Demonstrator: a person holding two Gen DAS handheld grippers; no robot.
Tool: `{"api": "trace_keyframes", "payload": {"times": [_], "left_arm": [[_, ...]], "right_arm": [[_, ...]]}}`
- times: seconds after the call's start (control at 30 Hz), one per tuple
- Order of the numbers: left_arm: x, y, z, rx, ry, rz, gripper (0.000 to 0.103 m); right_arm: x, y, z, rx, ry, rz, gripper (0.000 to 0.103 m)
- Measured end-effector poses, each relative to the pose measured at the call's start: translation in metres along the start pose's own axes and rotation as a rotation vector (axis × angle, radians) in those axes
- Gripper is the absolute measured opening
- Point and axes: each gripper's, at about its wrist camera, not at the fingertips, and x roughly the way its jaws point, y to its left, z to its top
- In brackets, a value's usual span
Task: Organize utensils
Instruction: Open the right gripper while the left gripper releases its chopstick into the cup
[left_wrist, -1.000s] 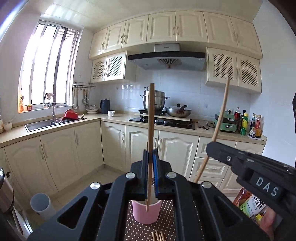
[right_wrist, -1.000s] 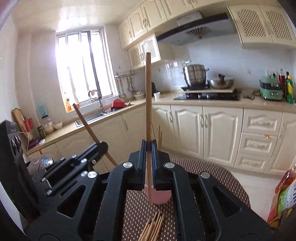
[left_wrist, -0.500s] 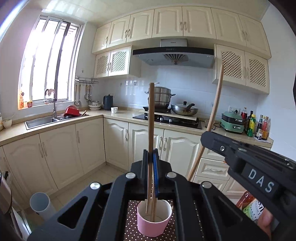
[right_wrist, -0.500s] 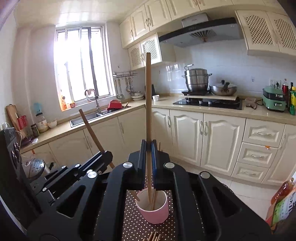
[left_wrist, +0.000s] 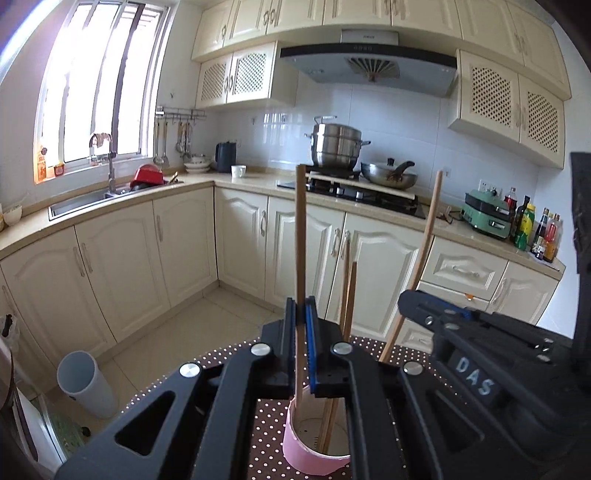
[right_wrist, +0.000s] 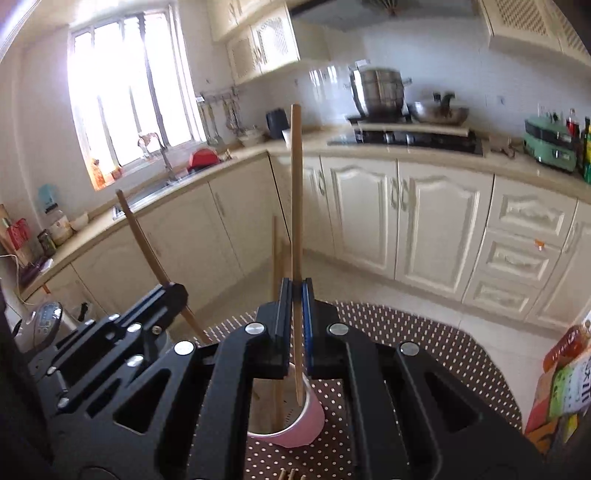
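A pink cup (left_wrist: 314, 456) (right_wrist: 304, 424) stands on the dotted tablecloth (left_wrist: 266, 424), with two wooden chopsticks (left_wrist: 349, 295) (right_wrist: 275, 258) leaning in it. My left gripper (left_wrist: 303, 314) is shut on an upright chopstick (left_wrist: 301, 229) whose lower end reaches the cup's left rim. My right gripper (right_wrist: 295, 291) is shut on another chopstick (right_wrist: 295, 177), and its lower tip is inside the cup's mouth. Each gripper shows in the other's view: the right gripper (left_wrist: 410, 299) with its stick (left_wrist: 424, 240), the left gripper (right_wrist: 173, 291) with its stick (right_wrist: 147, 251).
Loose chopsticks (right_wrist: 288, 472) lie on the cloth in front of the cup. Bottles and snack packs (right_wrist: 561, 373) stand at the table's right edge, and a rice cooker (right_wrist: 44, 325) is at the left. A white bin (left_wrist: 81, 384) stands on the floor.
Both grippers have come forward and down over the cup, each still holding its chopstick. The cup now sits closer under the jaws, and the sticks' lower ends have reached its mouth.
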Motion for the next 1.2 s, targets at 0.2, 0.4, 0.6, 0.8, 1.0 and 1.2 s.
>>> {"api": "trace_keyframes", "payload": {"times": [0.2, 0.4, 0.6, 0.8, 1.0, 1.2], "left_arm": [[0.024, 0.006, -0.015, 0.005, 0.061, -0.02, 0.006], [0.035, 0.006, -0.026, 0.035, 0.096, 0.024, 0.009], [0.033, 0.012, -0.03, 0.051, 0.076, 0.089, 0.025], [0.037, 0.017, -0.033, 0.04, 0.103, 0.063, 0.025], [0.035, 0.018, -0.038, 0.039, 0.112, 0.06, 0.025], [0.03, 0.021, -0.041, 0.04, 0.119, 0.073, 0.033]], "right_arm": [[0.028, -0.01, -0.014, 0.048, 0.102, 0.004, 0.007], [0.036, -0.01, -0.022, 0.055, 0.165, -0.013, 0.01], [0.031, -0.008, -0.028, 0.036, 0.152, -0.121, 0.065], [0.028, -0.016, -0.032, 0.045, 0.158, -0.074, 0.066], [0.03, -0.014, -0.034, 0.034, 0.171, -0.085, 0.068], [0.028, -0.012, -0.036, 0.024, 0.172, -0.095, 0.072]]}}
